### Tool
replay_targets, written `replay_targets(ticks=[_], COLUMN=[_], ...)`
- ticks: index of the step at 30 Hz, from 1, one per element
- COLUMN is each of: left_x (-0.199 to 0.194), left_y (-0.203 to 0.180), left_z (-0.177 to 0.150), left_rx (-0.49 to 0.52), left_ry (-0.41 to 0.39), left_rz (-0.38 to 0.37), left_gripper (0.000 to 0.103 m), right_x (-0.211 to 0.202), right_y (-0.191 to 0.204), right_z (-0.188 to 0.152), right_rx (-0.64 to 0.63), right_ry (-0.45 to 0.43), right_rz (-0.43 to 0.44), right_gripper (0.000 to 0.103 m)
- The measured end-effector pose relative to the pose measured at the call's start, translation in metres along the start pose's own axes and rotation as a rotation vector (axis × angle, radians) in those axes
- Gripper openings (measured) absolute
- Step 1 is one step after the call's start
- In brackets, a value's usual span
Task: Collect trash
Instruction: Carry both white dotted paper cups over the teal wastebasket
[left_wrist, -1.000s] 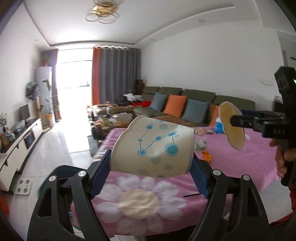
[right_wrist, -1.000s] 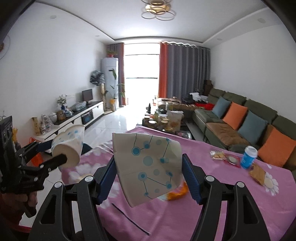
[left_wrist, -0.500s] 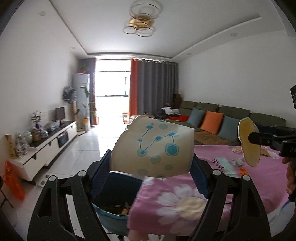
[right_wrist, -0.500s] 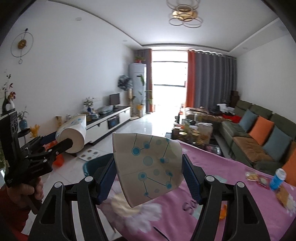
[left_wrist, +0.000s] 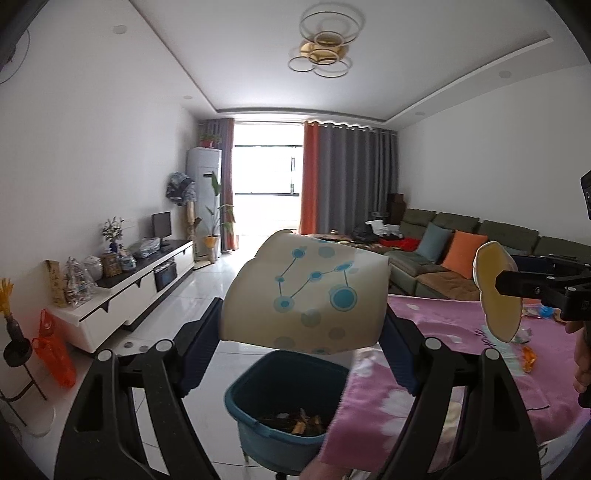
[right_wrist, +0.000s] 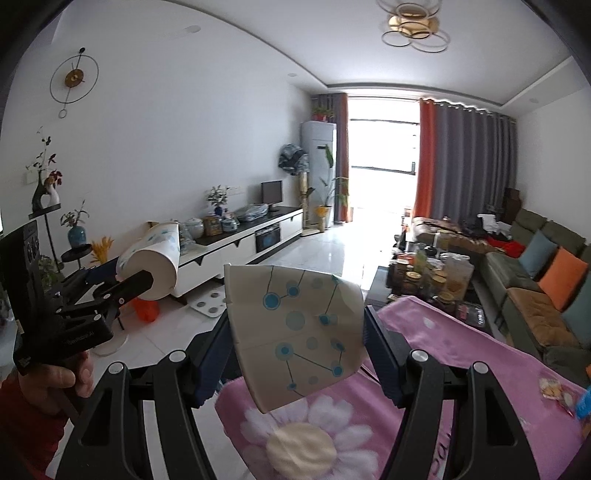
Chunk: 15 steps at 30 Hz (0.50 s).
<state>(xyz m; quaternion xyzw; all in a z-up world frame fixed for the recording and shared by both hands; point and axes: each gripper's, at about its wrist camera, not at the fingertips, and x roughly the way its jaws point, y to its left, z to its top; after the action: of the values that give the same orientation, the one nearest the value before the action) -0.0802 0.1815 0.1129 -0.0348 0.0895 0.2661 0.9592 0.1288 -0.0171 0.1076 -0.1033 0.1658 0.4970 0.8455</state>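
Observation:
My left gripper (left_wrist: 303, 332) is shut on a squashed white paper cup with blue dots (left_wrist: 306, 291), held in the air just above and behind a teal trash bin (left_wrist: 284, 410) with trash in it. My right gripper (right_wrist: 297, 332) is shut on a second squashed blue-dotted paper cup (right_wrist: 295, 328), held over the near corner of the pink flowered table (right_wrist: 424, 406). The right gripper's cup shows edge-on in the left wrist view (left_wrist: 498, 290). The left gripper's cup shows in the right wrist view (right_wrist: 153, 264).
The bin stands on the white tiled floor (left_wrist: 207, 291) against the table's left edge (left_wrist: 436, 384). Snack wrappers (left_wrist: 526, 354) lie on the table. A white TV cabinet (left_wrist: 122, 295) runs along the left wall, a green sofa (left_wrist: 461, 254) along the right.
Both grippers have swung left, away from the table top. The teal bin has come fully into the left wrist view below the left cup. Both cups stay gripped.

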Motion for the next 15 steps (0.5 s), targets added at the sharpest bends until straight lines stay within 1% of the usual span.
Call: replay_targets(ticks=[7, 15], left_x=[0.020, 0.075], left_y=[0.018, 0.027], left_z=[-0.005, -0.022], left_rx=[-0.018, -0.051], left_ry=[0.039, 0.132], left_rz=[0.055, 0.085], left_gripper=[0.078, 0.078], right_x=[0.049, 0.111], right_y=[0.003, 0.005], right_z=[0.009, 0.018], right_rx=[-0.005, -0.010], right_ry=[0.048, 0.121], right_rz=[0.063, 0.110], right_gripper=[0.067, 0.067])
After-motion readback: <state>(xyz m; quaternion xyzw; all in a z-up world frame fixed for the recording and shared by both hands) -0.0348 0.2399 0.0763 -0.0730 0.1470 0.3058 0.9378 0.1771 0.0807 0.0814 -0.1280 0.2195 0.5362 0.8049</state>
